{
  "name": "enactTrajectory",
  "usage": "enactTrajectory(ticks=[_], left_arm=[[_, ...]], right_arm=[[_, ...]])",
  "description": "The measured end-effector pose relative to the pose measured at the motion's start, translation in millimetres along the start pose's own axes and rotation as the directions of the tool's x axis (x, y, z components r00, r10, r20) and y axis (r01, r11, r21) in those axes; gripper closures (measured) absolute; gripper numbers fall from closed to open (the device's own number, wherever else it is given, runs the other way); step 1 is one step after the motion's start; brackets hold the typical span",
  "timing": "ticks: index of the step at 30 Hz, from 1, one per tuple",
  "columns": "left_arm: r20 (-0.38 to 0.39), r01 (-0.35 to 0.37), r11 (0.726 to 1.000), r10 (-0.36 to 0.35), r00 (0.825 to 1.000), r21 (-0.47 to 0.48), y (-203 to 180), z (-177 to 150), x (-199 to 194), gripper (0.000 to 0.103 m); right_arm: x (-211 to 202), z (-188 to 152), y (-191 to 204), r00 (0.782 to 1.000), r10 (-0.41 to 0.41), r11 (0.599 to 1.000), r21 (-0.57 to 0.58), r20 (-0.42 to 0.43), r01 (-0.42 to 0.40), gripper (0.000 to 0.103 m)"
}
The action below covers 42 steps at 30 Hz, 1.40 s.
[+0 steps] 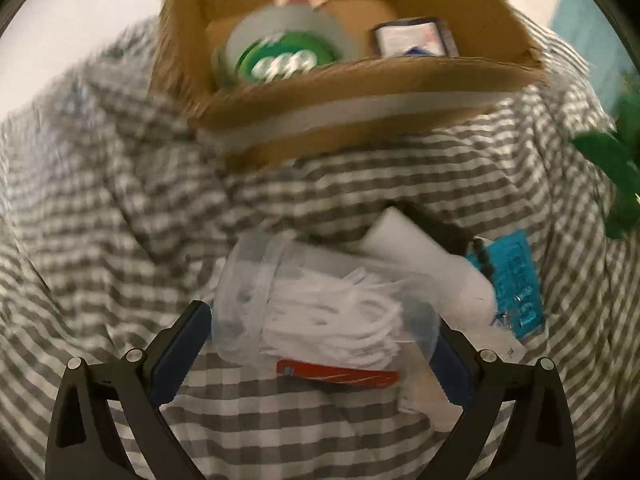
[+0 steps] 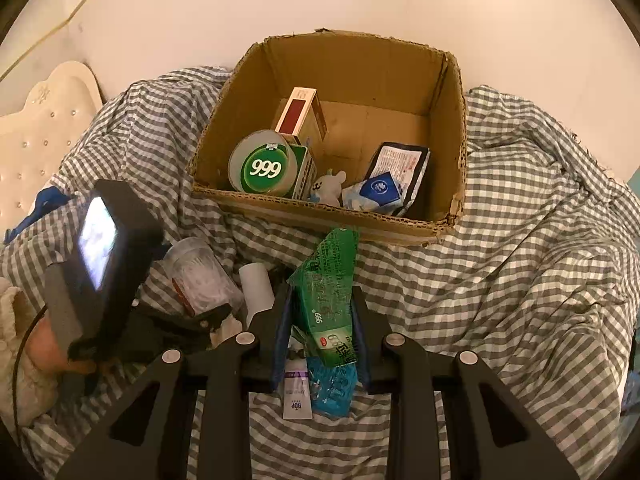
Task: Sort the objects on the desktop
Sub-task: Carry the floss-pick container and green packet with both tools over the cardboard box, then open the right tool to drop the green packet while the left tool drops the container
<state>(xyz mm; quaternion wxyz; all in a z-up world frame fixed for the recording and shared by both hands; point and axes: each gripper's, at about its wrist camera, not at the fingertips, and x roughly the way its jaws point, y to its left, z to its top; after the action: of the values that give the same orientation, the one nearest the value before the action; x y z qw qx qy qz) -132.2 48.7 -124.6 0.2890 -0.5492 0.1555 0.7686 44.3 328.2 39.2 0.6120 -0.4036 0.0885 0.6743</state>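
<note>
left wrist view: left gripper [image 1: 320, 344] fingers spread wide either side of one clear jar of cotton swabs [image 1: 320, 316], lying on its side on the checked cloth [image 1: 120, 200], pads not yet pressing; likely lined up to pinch it across its width. right wrist view: right gripper [image 2: 320, 332] fingers clenched on one green medicine packet [image 2: 324, 292], raised toward the cardboard box [image 2: 332, 216], probably for dropping in. inside the box: one tape roll [image 2: 262, 166], one red-and-cream carton [image 2: 302, 116], one small white toy [image 2: 330, 188], two pouches at least. beside the jar, one white paper roll [image 2: 256, 286]; under the packet, one blue sachet [image 2: 334, 390].
</note>
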Motion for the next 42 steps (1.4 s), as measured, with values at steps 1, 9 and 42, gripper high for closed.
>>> enactTrajectory(ticks=[1, 9, 42], left_arm=[[0.004, 0.023, 0.999, -0.023, 1.0, -0.028, 5.5, 0.2, -0.2, 0.002], [0.236, 0.049, 0.999, -0.043, 0.971, -0.02, 9.7, 9.3, -57.0, 0.01], [0.515, 0.045, 0.997, -0.069, 0.854, 0.06, -4.3, 127.5, -90.0, 0.011]], right_arm=[[0.4, 0.0, -0.3, 1.0, 0.0, 1.0, 0.0, -0.001, 0.0, 0.076], [-2.1, 2.5, -4.4, 1.0, 0.008, 1.0, 0.002, 0.016, -0.008, 0.077], [48.4, 116.1, -56.6, 0.984, 0.054, 0.998, 0.034, 0.168, -0.06, 0.077]])
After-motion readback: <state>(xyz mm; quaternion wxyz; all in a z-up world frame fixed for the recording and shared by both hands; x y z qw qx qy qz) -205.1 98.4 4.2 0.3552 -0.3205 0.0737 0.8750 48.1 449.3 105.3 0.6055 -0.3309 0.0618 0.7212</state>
